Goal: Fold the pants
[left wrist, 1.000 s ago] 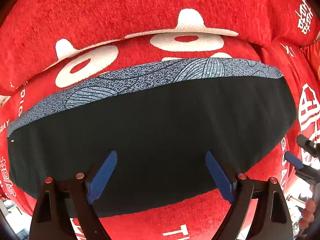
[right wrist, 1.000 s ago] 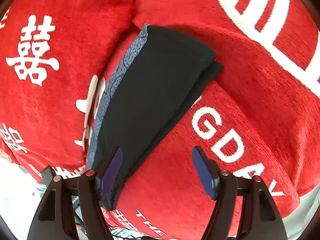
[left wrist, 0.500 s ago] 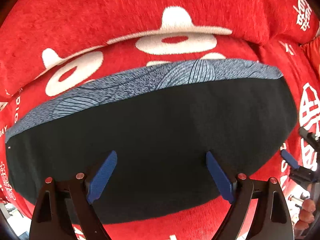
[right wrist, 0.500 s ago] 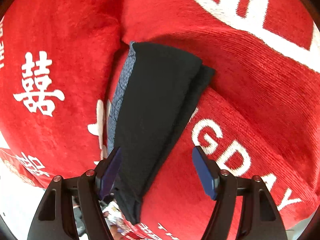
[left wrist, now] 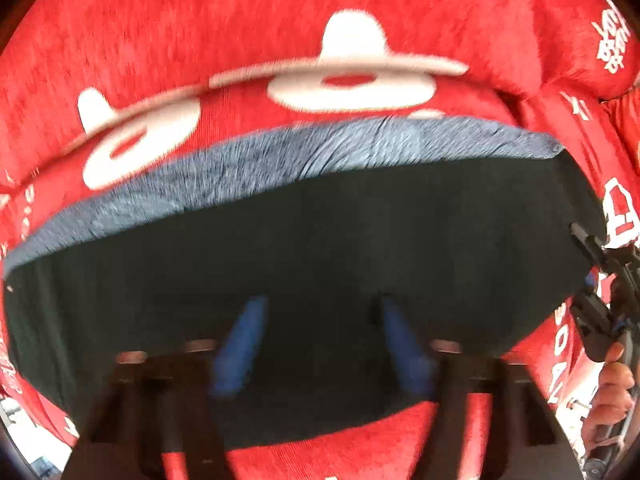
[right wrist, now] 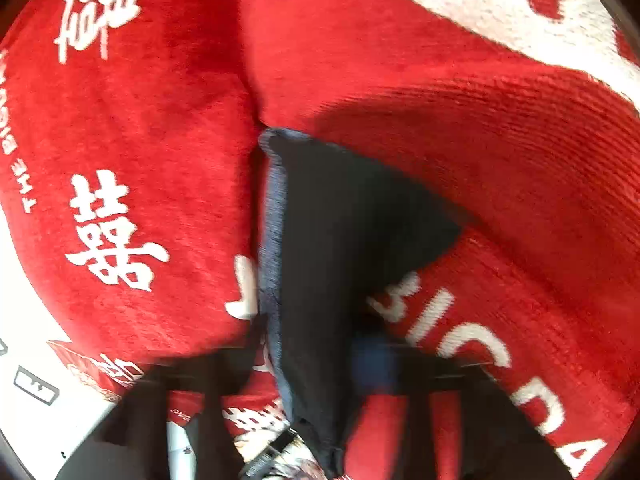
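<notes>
The folded black pants [left wrist: 320, 264] are lying on the red blanket [left wrist: 240, 32]. The left gripper [left wrist: 320, 340] is half-narrowed over their near edge. The right gripper [right wrist: 320, 360] is pinching their end to lift.

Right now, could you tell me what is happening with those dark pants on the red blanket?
A person is folding the black pants, using a handheld gripper in each hand. The pants lie as a folded bundle on the red blanket, with a grey-blue patterned band along the far edge. The left gripper sits over the near edge, its blue fingers apart. The right gripper is at one end of the bundle, but both views are motion-blurred, so its grip is unclear.
</notes>
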A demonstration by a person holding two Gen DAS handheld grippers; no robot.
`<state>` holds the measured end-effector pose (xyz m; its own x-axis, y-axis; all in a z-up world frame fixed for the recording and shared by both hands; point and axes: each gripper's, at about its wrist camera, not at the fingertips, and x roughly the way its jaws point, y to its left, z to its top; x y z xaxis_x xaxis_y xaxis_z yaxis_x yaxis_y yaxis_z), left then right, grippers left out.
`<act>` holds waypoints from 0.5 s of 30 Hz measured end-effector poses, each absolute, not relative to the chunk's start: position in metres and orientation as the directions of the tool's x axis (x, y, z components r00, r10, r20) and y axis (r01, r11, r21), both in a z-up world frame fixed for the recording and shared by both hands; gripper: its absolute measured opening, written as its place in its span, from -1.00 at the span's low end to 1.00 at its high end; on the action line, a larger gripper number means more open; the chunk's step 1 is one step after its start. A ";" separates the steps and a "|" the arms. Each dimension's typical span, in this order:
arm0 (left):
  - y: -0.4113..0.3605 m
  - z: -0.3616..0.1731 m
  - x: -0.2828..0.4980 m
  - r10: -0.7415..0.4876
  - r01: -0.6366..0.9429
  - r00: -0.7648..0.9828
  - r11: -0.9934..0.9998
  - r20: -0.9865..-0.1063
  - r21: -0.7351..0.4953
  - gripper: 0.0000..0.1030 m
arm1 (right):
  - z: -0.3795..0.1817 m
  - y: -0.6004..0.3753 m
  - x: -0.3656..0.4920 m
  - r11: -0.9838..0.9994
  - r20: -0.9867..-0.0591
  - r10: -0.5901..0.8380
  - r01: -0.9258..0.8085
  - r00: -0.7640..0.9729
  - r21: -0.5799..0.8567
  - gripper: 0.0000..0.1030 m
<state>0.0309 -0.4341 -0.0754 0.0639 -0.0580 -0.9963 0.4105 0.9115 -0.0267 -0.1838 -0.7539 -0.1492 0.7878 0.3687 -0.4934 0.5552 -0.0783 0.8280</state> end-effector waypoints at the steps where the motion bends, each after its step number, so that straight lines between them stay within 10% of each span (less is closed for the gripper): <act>1: -0.438 -0.069 0.032 -0.052 0.411 0.095 0.911 -0.994 -0.009 -0.08 | -0.145 -0.754 -0.184 -0.071 -0.486 0.368 0.545 0.793 0.835 -0.69; 15: -0.476 -0.097 0.032 -0.045 0.390 0.239 0.919 -0.970 0.054 -0.06 | -0.012 -0.706 -0.127 0.468 -0.535 0.438 0.325 0.723 0.822 -0.69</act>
<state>0.0316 -0.4760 -0.0967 0.2394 -0.0448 -0.9699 0.3896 0.9194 0.0536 -0.1275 -0.7057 -0.0116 0.7226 0.4380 -0.5348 0.3248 0.4678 0.8220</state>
